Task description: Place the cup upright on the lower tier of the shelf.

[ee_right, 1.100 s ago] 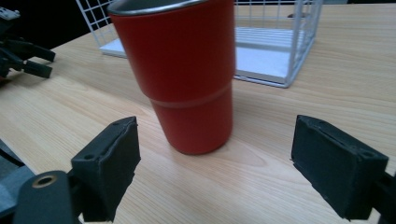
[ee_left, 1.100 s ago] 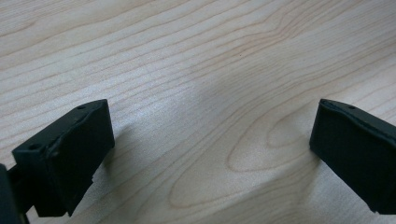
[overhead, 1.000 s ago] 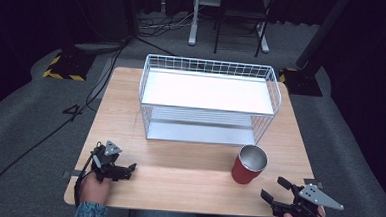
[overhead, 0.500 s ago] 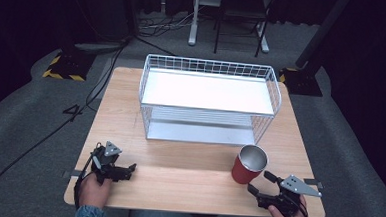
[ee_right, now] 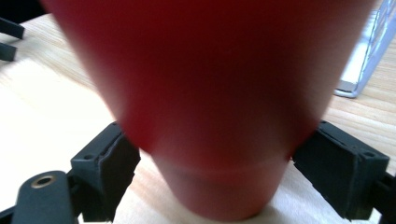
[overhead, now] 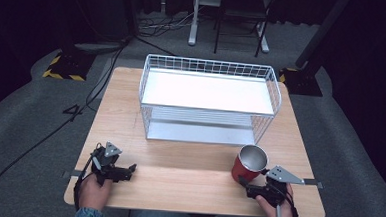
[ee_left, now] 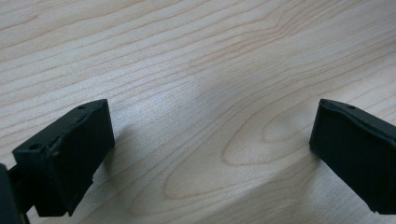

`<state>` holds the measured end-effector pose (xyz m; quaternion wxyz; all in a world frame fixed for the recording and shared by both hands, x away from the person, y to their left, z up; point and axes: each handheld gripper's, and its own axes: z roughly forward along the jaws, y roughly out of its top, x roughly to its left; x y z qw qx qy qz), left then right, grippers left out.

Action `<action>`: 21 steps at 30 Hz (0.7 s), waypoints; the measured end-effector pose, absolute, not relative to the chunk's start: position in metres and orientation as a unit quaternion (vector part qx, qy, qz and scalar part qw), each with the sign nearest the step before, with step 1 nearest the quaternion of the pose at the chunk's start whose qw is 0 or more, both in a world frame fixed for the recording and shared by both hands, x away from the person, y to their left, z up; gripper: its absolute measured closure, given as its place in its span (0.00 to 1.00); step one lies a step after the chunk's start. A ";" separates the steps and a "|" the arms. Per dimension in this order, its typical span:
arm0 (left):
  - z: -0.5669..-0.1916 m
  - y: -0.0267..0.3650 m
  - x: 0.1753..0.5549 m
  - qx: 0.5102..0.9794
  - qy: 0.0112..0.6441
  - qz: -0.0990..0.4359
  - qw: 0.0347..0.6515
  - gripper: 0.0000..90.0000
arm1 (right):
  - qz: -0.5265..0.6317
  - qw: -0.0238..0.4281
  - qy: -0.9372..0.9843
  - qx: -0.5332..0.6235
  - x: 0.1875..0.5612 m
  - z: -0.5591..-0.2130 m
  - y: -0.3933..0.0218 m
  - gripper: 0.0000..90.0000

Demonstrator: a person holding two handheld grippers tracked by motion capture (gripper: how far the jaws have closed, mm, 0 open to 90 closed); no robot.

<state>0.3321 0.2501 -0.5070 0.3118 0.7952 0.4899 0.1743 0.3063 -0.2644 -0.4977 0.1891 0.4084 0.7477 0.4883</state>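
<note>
Over the last second the left claw has not stirred: it rests near the front left corner of the wooden surface, the person's left hand behind it. The left gripper view shows its jaws wide apart with bare wood grain between them and nothing held.

In the middle, the white wire basket rack stands at the back of the surface, its shelf bare, just where it was.

The change is on the right. A second ago the right claw sat back at the front right edge, well apart from the red cup; since then it has slid forward and leftward until its tips reach the cup's base. The cup itself has not shifted: it stands upright, mouth up with its silvery inside showing, just in front of the rack's right end. In the right gripper view the cup's red wall now sits between the two black jaws, which are spread on either side of the narrow lower part, close to it but, as far as I can judge, not yet squeezing.

That suggests the reach is finished and the grasp is the step in hand. The right hand holds its tool low and nearly level, aimed across the surface at the cup's foot.
</note>
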 end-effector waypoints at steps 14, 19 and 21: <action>-0.507 0.250 0.332 0.795 0.490 0.174 0.312 0.00 | 0.470 0.182 0.763 0.403 0.321 -0.501 -0.256 0.16; -0.507 0.250 0.332 0.795 0.490 0.175 0.313 0.00 | 0.466 0.185 0.766 0.403 0.321 -0.501 -0.256 0.17; -0.507 0.250 0.332 0.795 0.490 0.174 0.312 0.00 | 0.466 0.189 0.766 0.400 0.321 -0.501 -0.256 0.17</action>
